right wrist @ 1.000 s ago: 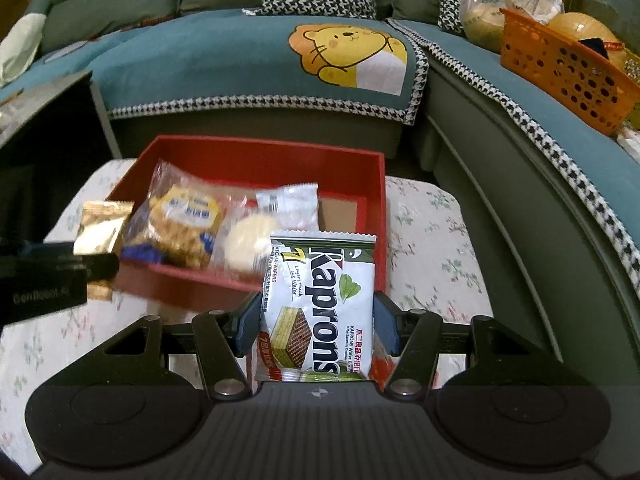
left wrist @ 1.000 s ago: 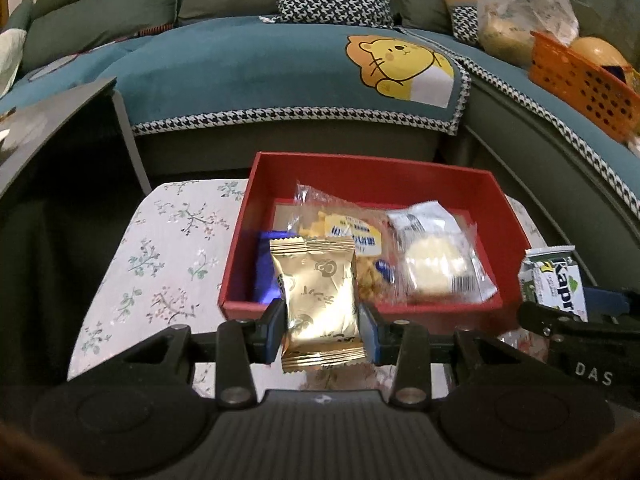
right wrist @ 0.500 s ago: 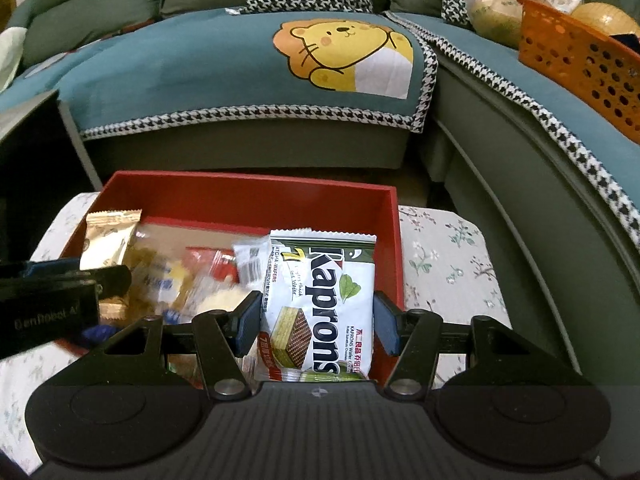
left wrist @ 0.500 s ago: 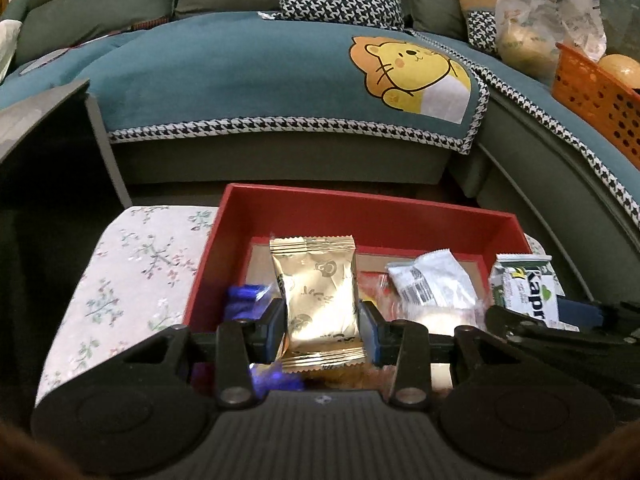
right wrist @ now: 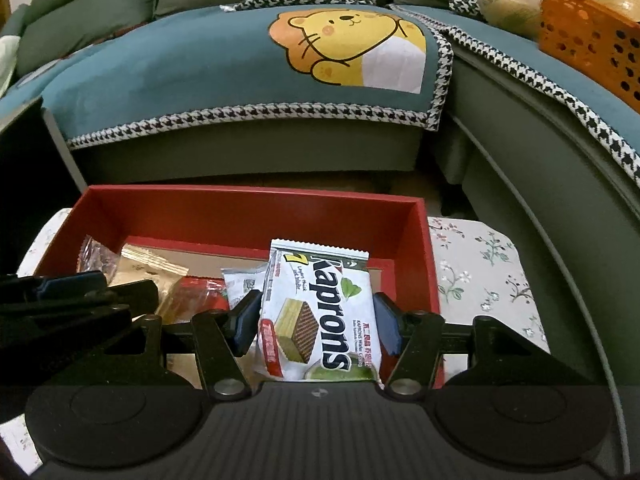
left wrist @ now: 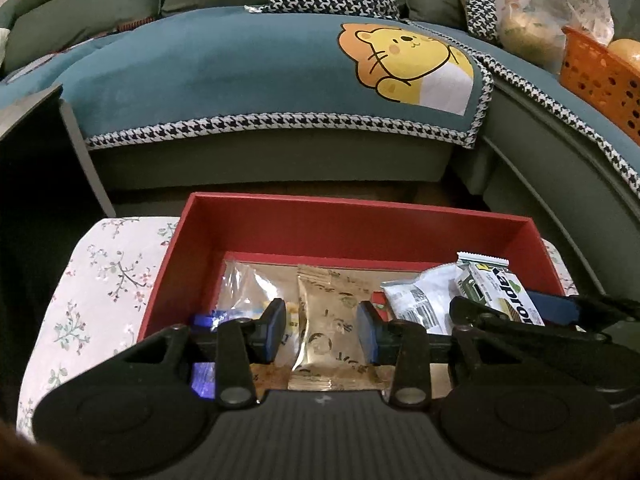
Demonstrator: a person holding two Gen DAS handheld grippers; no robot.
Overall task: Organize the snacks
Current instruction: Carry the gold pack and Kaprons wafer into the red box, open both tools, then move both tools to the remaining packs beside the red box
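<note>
We note a floral tablecloth (left wrist: 100, 280) before a teal-covered sofa (left wrist: 240, 80) — red box (left wrist: 320, 220) at its far edge. Over the box, left gripper (left wrist: 322, 330) pinches a gold packet (left wrist: 328, 320); right gripper (right wrist: 316, 322) pinches a Kaprons wafer pack (right wrist: 320, 304).

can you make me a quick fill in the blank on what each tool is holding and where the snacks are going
1. The left tool grips a snack packet whose wrapper is ____ in colour.
2. The brand printed on the wafer pack in the right tool reads ____.
3. Both packets hang over a box coloured ____.
4. The cushion cover on the sofa behind shows a cartoon ____.

Missing words: gold; Kaprons; red; lion
</note>
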